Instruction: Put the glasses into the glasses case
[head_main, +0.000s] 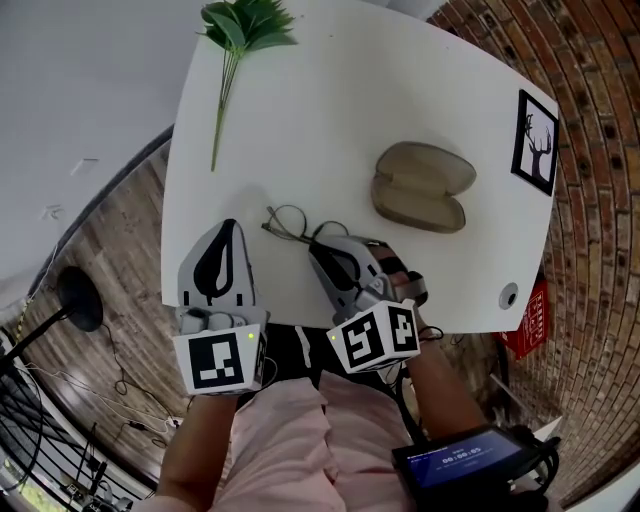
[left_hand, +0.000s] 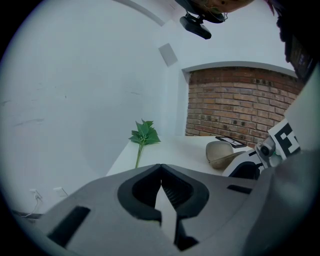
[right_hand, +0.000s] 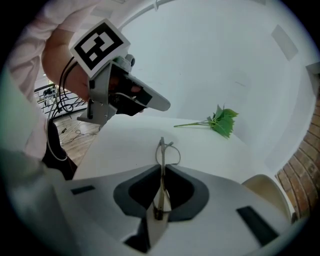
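Pinched glasses (head_main: 288, 224), lying left-right by counter's (head_main: 400, 90) near edge, in right gripper (head_main: 320, 243) jaws; held left gripper (head_main: 229, 228) jaws pressed together; case (head_main: 422, 187) further right.

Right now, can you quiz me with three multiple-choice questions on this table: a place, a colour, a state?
1. Where does the leafy sprig lie? A) table's far-left corner B) table's near edge C) table's right side
2. The glasses case's colour? A) red B) beige C) blue
3. The right tongs are: A) wide open B) shut, empty C) shut on the glasses
Answers: 1A, it lies at the far-left corner; 2B, the open case is beige; 3C, the glasses sit pinched between the tongs.
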